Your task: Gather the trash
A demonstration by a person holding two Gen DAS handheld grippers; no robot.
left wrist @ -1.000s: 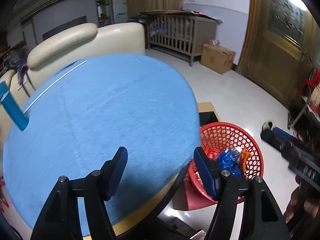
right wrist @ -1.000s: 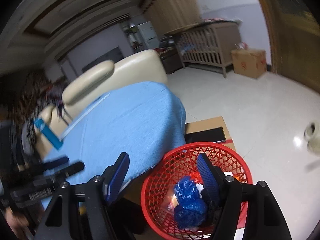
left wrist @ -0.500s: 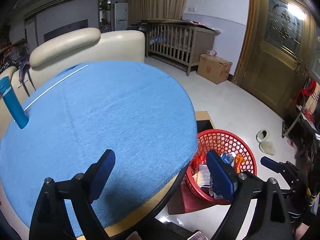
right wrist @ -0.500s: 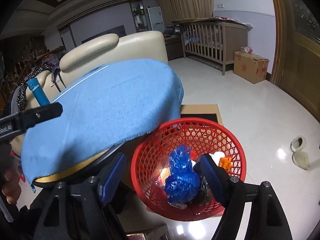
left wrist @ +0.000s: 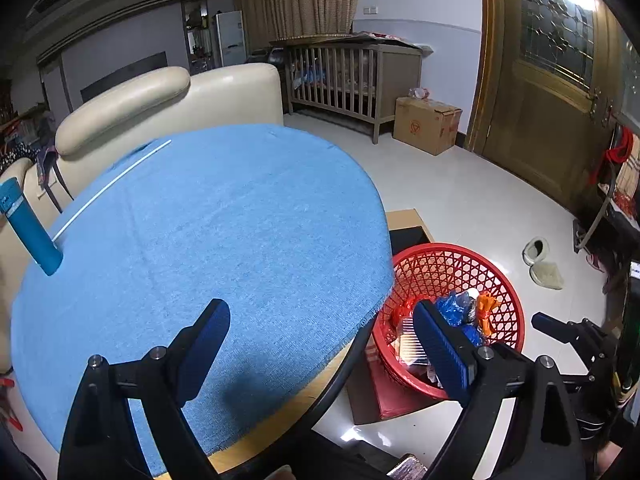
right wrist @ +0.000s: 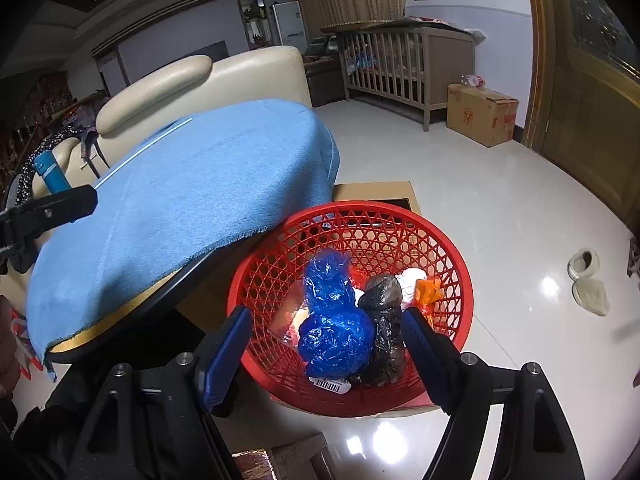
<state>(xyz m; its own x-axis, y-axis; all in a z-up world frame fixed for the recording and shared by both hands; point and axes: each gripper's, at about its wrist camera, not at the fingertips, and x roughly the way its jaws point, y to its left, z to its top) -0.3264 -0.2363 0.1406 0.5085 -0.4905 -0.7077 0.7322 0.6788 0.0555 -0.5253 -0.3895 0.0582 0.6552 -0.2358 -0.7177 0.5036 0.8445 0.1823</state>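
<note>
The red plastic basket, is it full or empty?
Partly full. The red plastic mesh basket holds a crumpled blue plastic bag, a dark bag and orange wrappers.

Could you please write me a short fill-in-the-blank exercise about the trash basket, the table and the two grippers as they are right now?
1. The bagged trash lies inside the ____ basket.
2. The round table is covered by a ____ cloth.
3. The left gripper holds ____ between its open jaws.
4. The blue bottle stands on the ____.

Missing words: red; blue; nothing; table
</note>
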